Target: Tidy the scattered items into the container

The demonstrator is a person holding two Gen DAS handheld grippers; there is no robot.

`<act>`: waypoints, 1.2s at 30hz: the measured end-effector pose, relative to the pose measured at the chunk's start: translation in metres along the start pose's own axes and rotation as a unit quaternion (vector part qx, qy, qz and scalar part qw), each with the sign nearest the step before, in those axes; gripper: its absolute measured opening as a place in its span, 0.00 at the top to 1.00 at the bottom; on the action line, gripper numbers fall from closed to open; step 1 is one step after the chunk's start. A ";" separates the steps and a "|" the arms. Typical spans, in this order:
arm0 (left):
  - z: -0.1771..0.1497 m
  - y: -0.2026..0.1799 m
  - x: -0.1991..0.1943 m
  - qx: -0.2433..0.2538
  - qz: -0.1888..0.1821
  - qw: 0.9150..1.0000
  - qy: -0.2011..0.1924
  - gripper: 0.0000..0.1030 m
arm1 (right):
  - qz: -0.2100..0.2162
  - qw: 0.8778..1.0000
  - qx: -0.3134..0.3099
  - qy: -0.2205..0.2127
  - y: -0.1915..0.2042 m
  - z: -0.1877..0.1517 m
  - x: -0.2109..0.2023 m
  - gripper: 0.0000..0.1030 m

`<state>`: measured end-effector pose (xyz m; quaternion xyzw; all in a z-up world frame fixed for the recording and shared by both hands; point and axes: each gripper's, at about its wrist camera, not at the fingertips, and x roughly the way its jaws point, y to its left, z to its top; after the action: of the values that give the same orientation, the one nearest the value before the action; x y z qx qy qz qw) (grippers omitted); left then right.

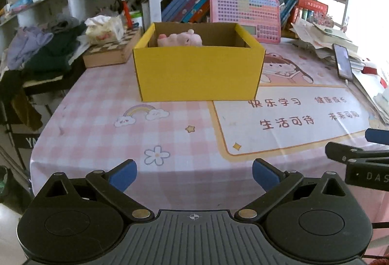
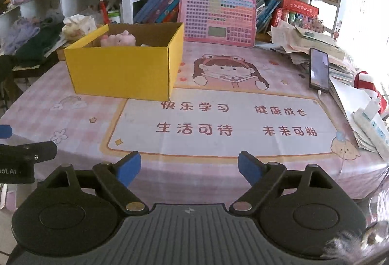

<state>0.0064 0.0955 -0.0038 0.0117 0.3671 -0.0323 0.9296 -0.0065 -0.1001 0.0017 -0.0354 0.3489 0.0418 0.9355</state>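
A yellow cardboard box (image 1: pixel 198 75) stands open on the pink checked tablecloth (image 1: pixel 102 119). It also shows in the right wrist view (image 2: pixel 121 72). A pink plush toy (image 1: pixel 180 39) lies inside it, also seen in the right wrist view (image 2: pixel 119 40). My left gripper (image 1: pixel 194 173) is open and empty, low over the table's front edge, well short of the box. My right gripper (image 2: pixel 189 166) is open and empty, at the front edge to the right of the box. Each gripper's fingers (image 1: pixel 350 153) show at the side of the other's view.
A pink toy keyboard tablet (image 2: pixel 218 19) leans on books behind the box. A phone (image 2: pixel 319 70) and piled papers (image 2: pixel 316 43) lie at the right. A chess box (image 1: pixel 111 50), tissues (image 1: pixel 104 27) and clothes (image 1: pixel 43 46) sit at the left. Shelves stand behind.
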 end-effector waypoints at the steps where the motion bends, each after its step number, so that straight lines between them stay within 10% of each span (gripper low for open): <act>1: -0.001 -0.001 -0.001 0.001 -0.001 1.000 -0.001 0.00 | 0.001 1.000 -0.002 0.001 0.001 0.000 0.000 0.15; 36: -0.005 -0.009 0.001 0.005 -0.026 0.999 0.021 0.00 | 0.018 1.000 -0.013 0.016 0.004 -0.003 -0.002 0.00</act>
<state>0.0029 0.0868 -0.0079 0.0076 0.3869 -0.0577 0.9203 -0.0101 -0.0969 0.0008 -0.0418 0.3636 0.0625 0.9285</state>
